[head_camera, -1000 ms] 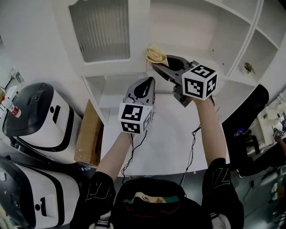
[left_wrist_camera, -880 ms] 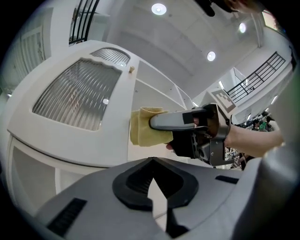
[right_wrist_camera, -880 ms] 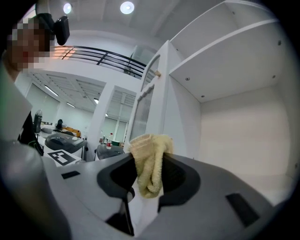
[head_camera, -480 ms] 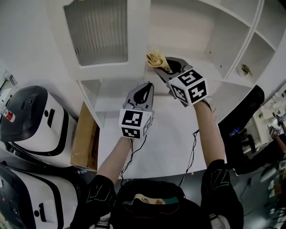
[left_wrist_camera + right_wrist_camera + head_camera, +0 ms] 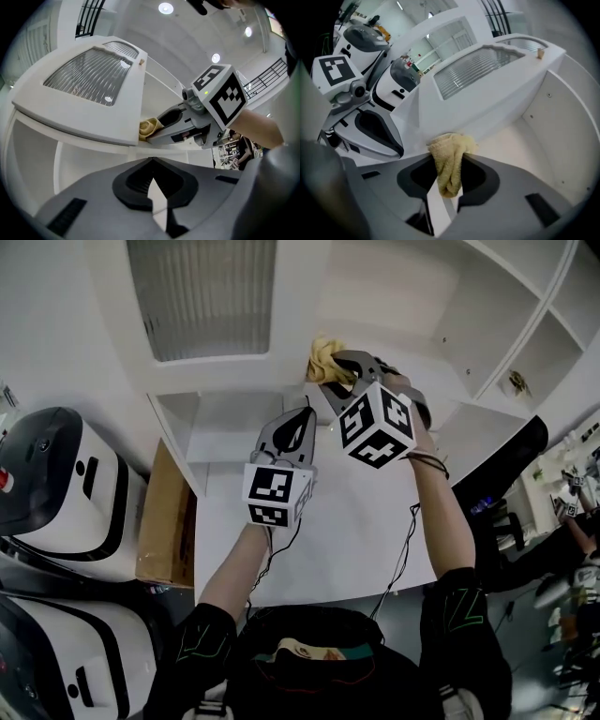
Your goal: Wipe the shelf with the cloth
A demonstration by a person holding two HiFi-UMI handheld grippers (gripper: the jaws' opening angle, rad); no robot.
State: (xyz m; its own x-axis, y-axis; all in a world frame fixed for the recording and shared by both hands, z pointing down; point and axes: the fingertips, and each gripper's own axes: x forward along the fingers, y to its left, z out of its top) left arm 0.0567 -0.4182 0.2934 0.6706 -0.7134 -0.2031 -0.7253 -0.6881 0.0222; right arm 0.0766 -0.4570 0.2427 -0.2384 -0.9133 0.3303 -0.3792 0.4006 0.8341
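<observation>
A yellow cloth (image 5: 449,161) is bunched between the jaws of my right gripper (image 5: 447,154), which is shut on it. In the head view the cloth (image 5: 325,360) presses against the front corner of the white shelf unit (image 5: 394,296), with the right gripper (image 5: 339,373) just behind it. From the left gripper view the cloth (image 5: 150,127) shows at the edge of the white panel. My left gripper (image 5: 305,416) hangs lower and to the left, below the shelf edge, shut with nothing in it; its jaws (image 5: 152,165) meet at the tips.
A ribbed glass door panel (image 5: 202,296) sits left of the open compartment. More white compartments (image 5: 525,362) run to the right. A white tabletop (image 5: 328,531) lies below. White and black machines (image 5: 56,493) and a cardboard box (image 5: 164,531) stand at the left.
My right gripper has rolled, so its marker cube faces the camera more, and it kept the cloth at the shelf corner. The left gripper stayed about where it was.
</observation>
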